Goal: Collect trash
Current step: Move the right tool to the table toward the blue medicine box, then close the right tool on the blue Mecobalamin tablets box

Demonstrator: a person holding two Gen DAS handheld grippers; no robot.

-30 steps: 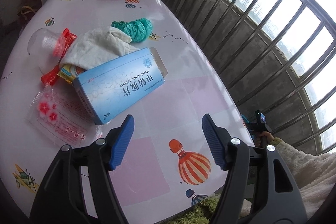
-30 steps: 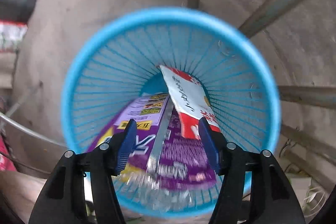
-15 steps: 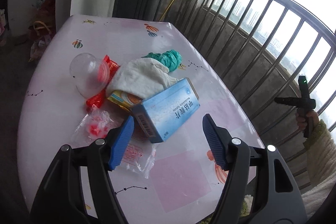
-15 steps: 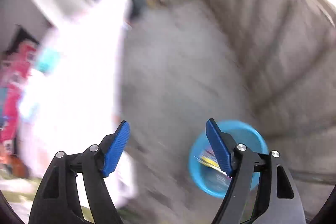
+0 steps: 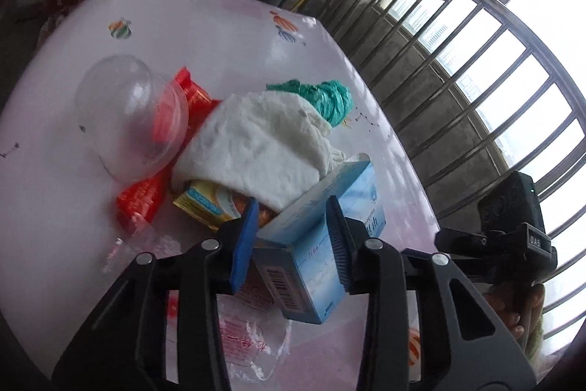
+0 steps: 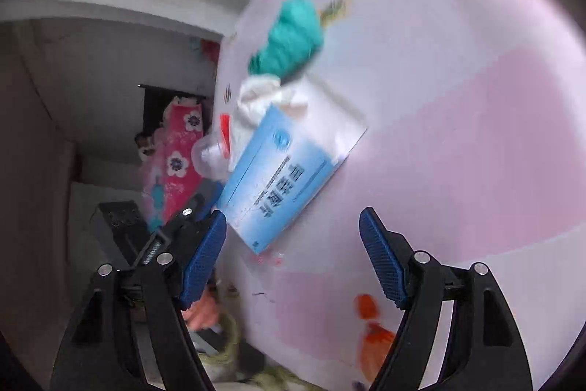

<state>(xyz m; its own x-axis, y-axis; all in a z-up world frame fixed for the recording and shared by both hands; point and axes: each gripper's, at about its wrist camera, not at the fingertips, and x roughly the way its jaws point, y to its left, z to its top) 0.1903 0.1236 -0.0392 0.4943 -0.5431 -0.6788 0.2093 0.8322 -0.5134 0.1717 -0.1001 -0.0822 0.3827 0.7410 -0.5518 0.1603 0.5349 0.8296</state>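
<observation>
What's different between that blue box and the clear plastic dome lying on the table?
The blue box is opaque, flat-sided and printed with text and a barcode; the clear dome is round, see-through and unprinted. The box lies between the closing fingers of the left gripper; nothing grips the dome. The white cloth drapes onto the box, not the dome. Both belong to the same trash pile on the pink table.

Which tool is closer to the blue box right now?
Left. The left tool straddles the blue box, closing on it; the right tool hangs open beside it, apart.
</observation>
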